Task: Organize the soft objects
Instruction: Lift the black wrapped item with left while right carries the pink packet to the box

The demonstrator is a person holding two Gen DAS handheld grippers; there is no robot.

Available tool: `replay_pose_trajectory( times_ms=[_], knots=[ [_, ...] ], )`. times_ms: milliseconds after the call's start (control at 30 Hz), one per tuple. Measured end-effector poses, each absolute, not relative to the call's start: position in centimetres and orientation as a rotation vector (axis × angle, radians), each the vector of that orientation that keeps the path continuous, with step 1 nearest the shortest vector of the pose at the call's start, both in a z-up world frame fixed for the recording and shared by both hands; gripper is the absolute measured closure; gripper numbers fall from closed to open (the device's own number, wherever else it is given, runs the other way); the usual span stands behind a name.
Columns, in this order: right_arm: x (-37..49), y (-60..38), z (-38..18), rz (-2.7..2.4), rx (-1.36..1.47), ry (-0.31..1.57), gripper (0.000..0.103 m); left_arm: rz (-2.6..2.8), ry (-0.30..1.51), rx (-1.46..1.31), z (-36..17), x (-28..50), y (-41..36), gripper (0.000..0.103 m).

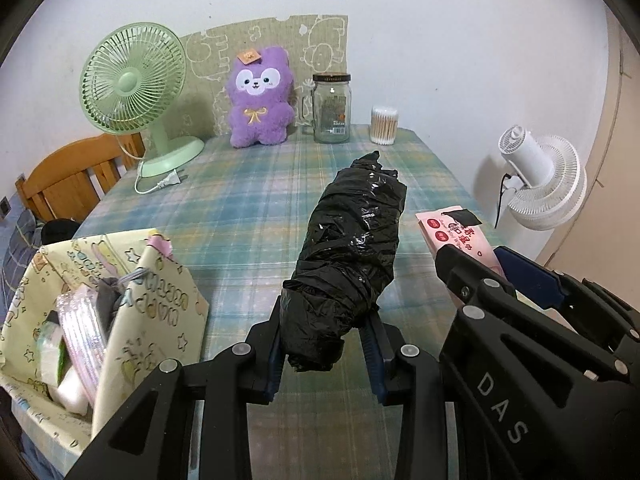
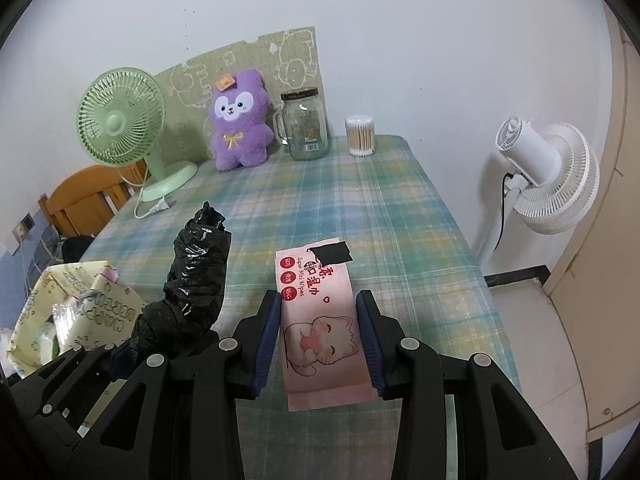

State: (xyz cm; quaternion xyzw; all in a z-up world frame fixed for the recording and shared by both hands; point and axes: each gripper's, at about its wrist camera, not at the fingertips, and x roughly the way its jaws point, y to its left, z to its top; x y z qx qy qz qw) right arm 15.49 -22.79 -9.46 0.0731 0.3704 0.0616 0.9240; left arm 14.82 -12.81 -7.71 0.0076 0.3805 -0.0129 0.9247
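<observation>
My left gripper is shut on a black plastic bag roll and holds it above the plaid table; the roll also shows in the right wrist view. My right gripper is shut on a pink wet wipes pack with a cat drawing, held above the table; the pack also shows in the left wrist view. A yellow patterned fabric basket stands at the near left and holds several soft packs; it also shows in the right wrist view.
At the back stand a green desk fan, a purple plush toy, a glass jar and a cotton swab tub. A wooden chair is left of the table. A white floor fan stands to the right.
</observation>
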Motion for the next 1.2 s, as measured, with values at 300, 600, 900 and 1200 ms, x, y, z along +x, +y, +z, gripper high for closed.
replay_pose_trajectory(
  times_ms=[300, 600, 900, 1200],
  knots=[
    [12.9, -22.8, -7.3, 0.122, 0.161, 0.729, 0.061, -0.047, 0.754, 0.021, -5.7, 12.6, -12.7, 0.069],
    [10.7, -22.8, -4.9, 0.105, 0.155, 0.683, 0.061, -0.074, 0.714, 0.028, -3.7, 10.6, -12.6, 0.069],
    [8.7, -22.2, -2.6, 0.099, 0.148, 0.645, 0.061, -0.088, 0.671, 0.029, -1.8, 8.5, -11.8, 0.069],
    [7.3, -21.0, -1.0, 0.105, 0.154, 0.612, 0.061, -0.097, 0.626, 0.029, -0.2, 7.2, -10.4, 0.069]
  ],
)
